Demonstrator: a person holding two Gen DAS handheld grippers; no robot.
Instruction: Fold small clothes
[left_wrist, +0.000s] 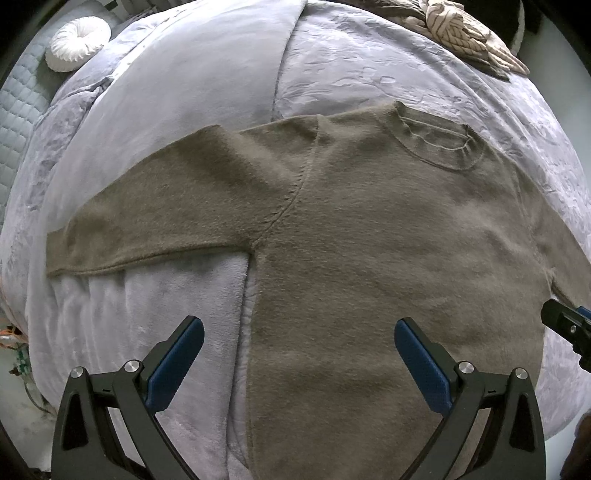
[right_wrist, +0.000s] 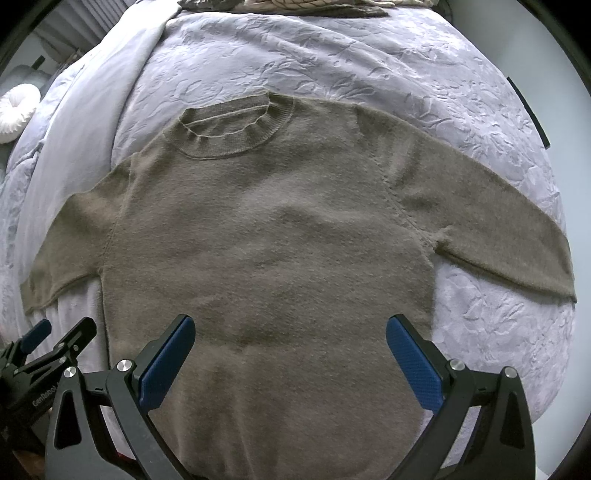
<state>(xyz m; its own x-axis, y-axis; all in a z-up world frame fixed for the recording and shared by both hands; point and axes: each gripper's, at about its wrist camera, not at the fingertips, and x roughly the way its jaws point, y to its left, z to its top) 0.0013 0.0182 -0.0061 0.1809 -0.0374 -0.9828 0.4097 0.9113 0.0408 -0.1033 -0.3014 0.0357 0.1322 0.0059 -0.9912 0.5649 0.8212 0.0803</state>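
An olive-brown knit sweater (left_wrist: 351, 236) lies flat, front up, on a lavender bed cover, both sleeves spread out sideways and the collar at the far end. It also shows in the right wrist view (right_wrist: 266, 240). My left gripper (left_wrist: 299, 332) is open and empty, hovering over the sweater's left lower body and side edge. My right gripper (right_wrist: 290, 330) is open and empty above the lower middle of the sweater. The left gripper shows at the lower left of the right wrist view (right_wrist: 61, 332). A fingertip (left_wrist: 565, 325) of the right gripper shows at the right edge of the left wrist view.
The lavender bed cover (left_wrist: 369, 74) has a smooth fleece blanket (left_wrist: 177, 92) on its left half. A round white cushion (left_wrist: 79, 44) lies at the far left. A leaf-patterned beige cloth (left_wrist: 465, 33) lies at the far edge of the bed.
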